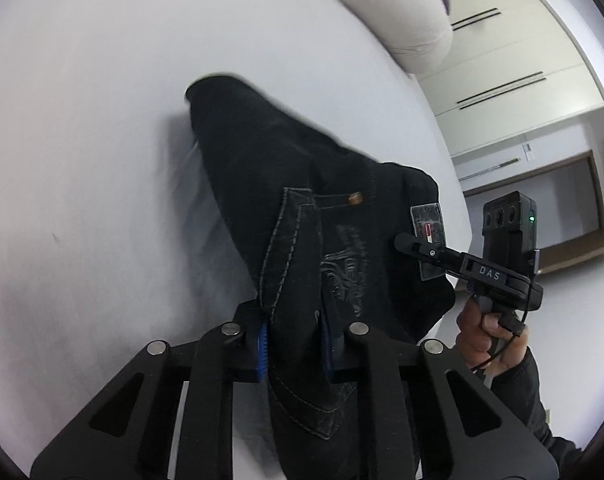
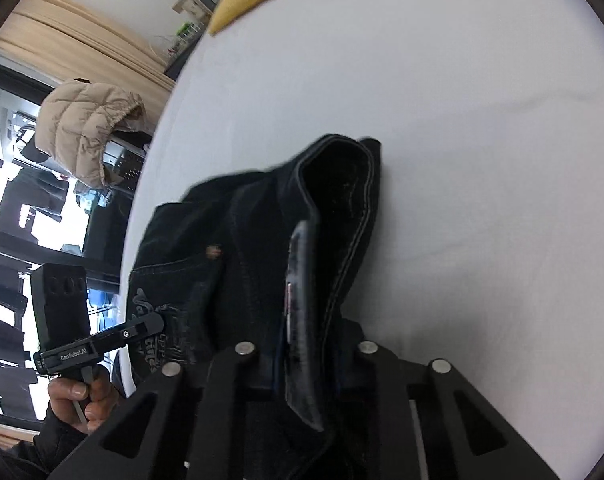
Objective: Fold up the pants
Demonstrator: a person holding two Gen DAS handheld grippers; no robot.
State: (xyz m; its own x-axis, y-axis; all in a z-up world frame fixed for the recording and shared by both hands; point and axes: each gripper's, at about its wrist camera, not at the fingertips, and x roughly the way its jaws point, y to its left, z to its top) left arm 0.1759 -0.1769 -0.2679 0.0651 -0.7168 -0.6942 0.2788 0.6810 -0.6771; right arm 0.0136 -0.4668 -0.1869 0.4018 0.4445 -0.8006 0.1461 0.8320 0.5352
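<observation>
Black pants [image 1: 302, 216] hang lifted above a white bed [image 1: 82, 140], bunched between two grippers. The left gripper [image 1: 294, 344] is clamped on the waistband edge, cloth pinched between its blue pads [image 1: 262, 350]. To its right, the right gripper [image 2: 306, 356] is closed on the same waistband beside a grey label [image 1: 428, 236]. A pillow [image 1: 394, 12] lies far ahead.
</observation>
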